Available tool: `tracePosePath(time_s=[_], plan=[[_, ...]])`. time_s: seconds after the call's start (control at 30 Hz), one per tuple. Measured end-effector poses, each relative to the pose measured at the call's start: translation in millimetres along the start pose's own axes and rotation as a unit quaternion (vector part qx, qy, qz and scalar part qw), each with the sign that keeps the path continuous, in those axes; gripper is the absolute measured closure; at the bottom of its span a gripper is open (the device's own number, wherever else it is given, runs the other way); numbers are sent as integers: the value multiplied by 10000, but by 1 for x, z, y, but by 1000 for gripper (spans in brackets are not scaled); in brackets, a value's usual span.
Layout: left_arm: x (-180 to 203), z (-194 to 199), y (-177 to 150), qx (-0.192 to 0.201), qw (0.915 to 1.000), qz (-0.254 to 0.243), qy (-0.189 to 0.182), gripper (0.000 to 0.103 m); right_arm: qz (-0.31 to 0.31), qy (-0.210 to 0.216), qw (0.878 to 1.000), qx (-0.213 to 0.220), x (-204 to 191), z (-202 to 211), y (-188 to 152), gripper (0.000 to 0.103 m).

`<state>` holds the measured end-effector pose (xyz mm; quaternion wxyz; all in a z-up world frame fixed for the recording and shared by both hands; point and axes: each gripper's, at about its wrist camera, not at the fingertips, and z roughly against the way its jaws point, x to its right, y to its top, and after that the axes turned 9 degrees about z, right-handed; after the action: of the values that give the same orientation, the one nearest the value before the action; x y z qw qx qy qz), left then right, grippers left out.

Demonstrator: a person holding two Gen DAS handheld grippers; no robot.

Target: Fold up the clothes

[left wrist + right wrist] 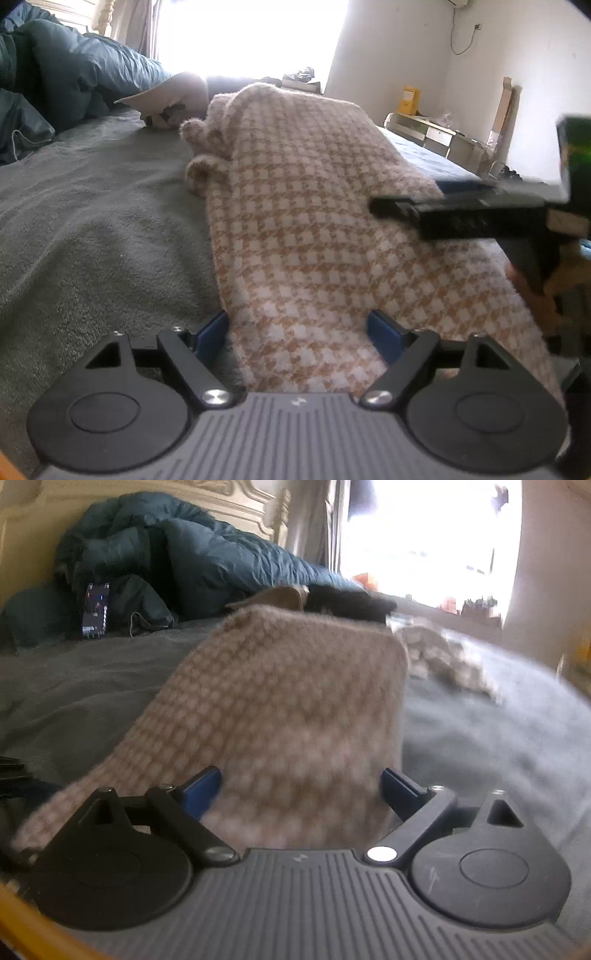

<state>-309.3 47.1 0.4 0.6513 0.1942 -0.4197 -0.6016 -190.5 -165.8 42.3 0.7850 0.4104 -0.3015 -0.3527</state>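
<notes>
Left gripper [299, 328] has its blue-padded fingers [210, 330] spread apart, the near edge of the beige houndstooth knit garment [306, 206] lying between them, unclamped. Right gripper [301, 790] is likewise spread, garment edge between its fingers; that view is blurred. Garment lies lengthwise on the grey bedspread [99, 221], a sleeve bunched at its far left. Dark teal duvet [192, 557] is heaped near the headboard [236, 494].
</notes>
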Motion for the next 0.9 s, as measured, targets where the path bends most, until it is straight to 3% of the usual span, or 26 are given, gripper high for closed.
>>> tracePosePath(time_s=[0.2, 0.27, 0.37, 0.47, 0.53, 0.63, 0.7, 0.77, 0.9], plan=[[-6, 26, 14, -145, 9996, 205, -159, 23, -744, 369, 9965, -32, 7, 18, -25, 10], [-7, 44, 30, 134, 9990, 299, -310, 24, -827, 478, 9954, -1, 8, 22, -31, 10], [3, 50, 72, 519, 9978, -43, -420, 24, -827, 491, 9953, 86, 5, 24, -36, 10], [23, 27, 119, 810, 9927, -774, -441, 24, -788, 449, 9958, 107, 2, 23, -35, 9], [34, -7, 147, 843, 9881, -1250, -299, 30, -772, 414, 9961, 127, 1, 24, -35, 9], [38, -66, 182, 658, 9858, -1543, -42, 37, -743, 379, 9964, 156, -1, 24, -36, 9], [26, -105, 197, 399, 9900, -1348, 84, 35, -710, 391, 9965, 184, -1, 23, -36, 8], [4, -139, 191, -24, 9942, -1051, 241, 31, -703, 409, 9964, 221, -2, 21, -38, 8], [-9, -143, 169, 138, 9950, -950, 282, 31, -642, 420, 9968, 223, -4, 19, -37, 8]])
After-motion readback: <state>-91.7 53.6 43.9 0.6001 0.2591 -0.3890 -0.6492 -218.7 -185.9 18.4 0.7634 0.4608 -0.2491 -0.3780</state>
